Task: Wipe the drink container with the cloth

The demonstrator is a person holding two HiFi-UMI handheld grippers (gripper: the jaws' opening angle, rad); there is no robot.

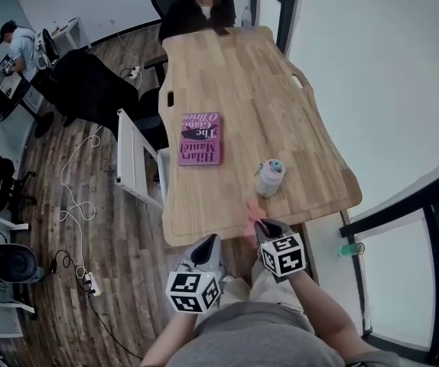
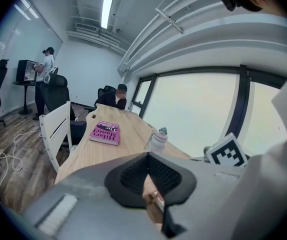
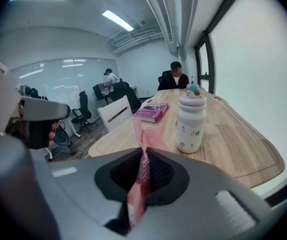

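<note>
1. The right gripper [image 3: 143, 156] is clenched on a pink cloth [image 3: 151, 139]. The cloth is pinched between the two dark pads, with a strip standing up above the jaws and another hanging below them.
2. In the head view this right gripper [image 1: 269, 228] sits at the near edge of the table [image 1: 242, 82], with the cloth [image 1: 250, 214] poking out over the wood.
3. The left gripper [image 2: 147, 156] has its pads closed together at the tips with nothing between them. It is held beside the right one, just off the table's near edge [image 1: 206, 243].
4. The bottle [image 3: 191, 121] stands upright on the table, near the cloth but apart from it. It is white with small prints, a pale lilac lid and a small teal top. In the head view the bottle [image 1: 270, 177] is near the table's right side.
5. A pink book [image 1: 200, 138] lies flat further in, left of the bottle and well apart from it.
6. A white chair [image 1: 131, 159] stands at the table's left side.
7. One person [image 1: 200, 10] sits at the far end.
</note>
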